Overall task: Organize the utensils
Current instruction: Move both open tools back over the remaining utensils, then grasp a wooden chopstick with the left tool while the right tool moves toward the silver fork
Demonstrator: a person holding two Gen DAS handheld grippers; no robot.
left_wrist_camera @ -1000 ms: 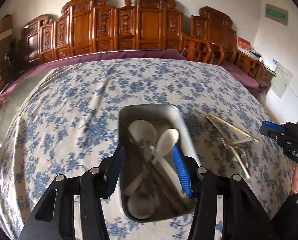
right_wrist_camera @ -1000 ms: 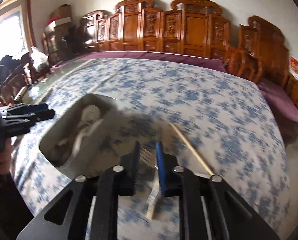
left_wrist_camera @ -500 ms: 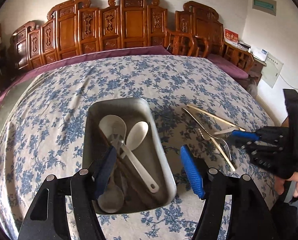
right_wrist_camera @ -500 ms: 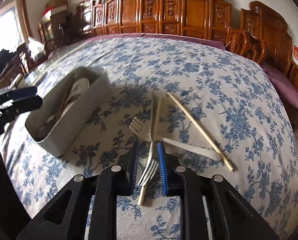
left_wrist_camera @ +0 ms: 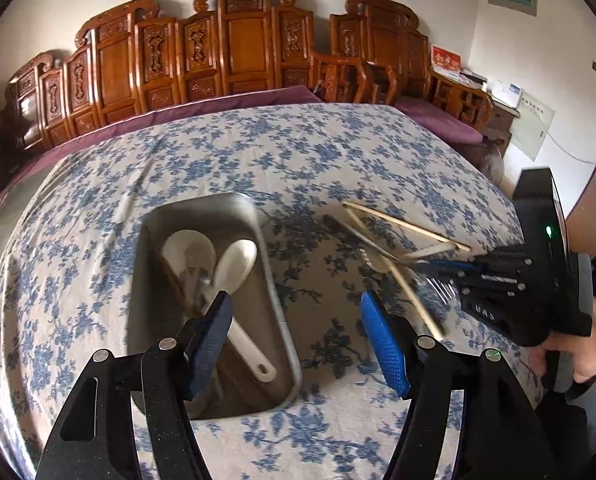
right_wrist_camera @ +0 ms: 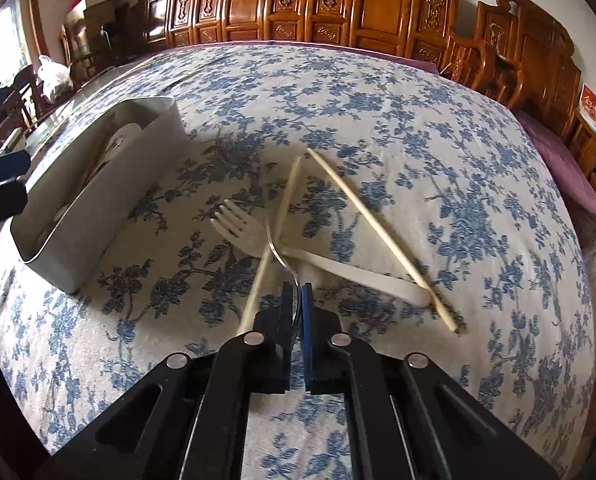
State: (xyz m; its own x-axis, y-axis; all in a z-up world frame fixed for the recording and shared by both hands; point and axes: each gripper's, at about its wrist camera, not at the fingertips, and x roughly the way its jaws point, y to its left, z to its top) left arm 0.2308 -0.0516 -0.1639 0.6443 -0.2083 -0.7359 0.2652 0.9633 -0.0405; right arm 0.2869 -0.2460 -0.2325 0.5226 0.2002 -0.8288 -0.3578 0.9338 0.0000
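The job looks partly done; the metal tray (left_wrist_camera: 276,292) on the flower-patterned surface (left_wrist_camera: 298,152) already holds two white spoons (left_wrist_camera: 234,264) and what seems to be some darker utensils beneath them, though the blur leaves those hard to name; still lying loose on the cloth, to the tray's right in the left wrist view, is a small crossed heap: a white plastic fork (right_wrist_camera: 242,228), two wooden chopsticks (right_wrist_camera: 377,232) and a metal fork (right_wrist_camera: 276,250); the right gripper (right_wrist_camera: 296,304) has its jaws pressed together on the metal fork at the tine end, the thin metal pinched between the dark pad and the blue one, with the handle curving away over the white fork and one chopstick touching it; that fork is gripped but, by the look of it, not yet lifted clear of the heap; the left gripper (left_wrist_camera: 294,336) hangs over the near end of the tray with its jaws standing well apart and nothing between them, one pad above the tray's inside and the other above bare cloth; so at least four pieces are left to go into the tray, the metal fork first in my judgement, and the chopstick leaning on it may be dragged along when it rises.
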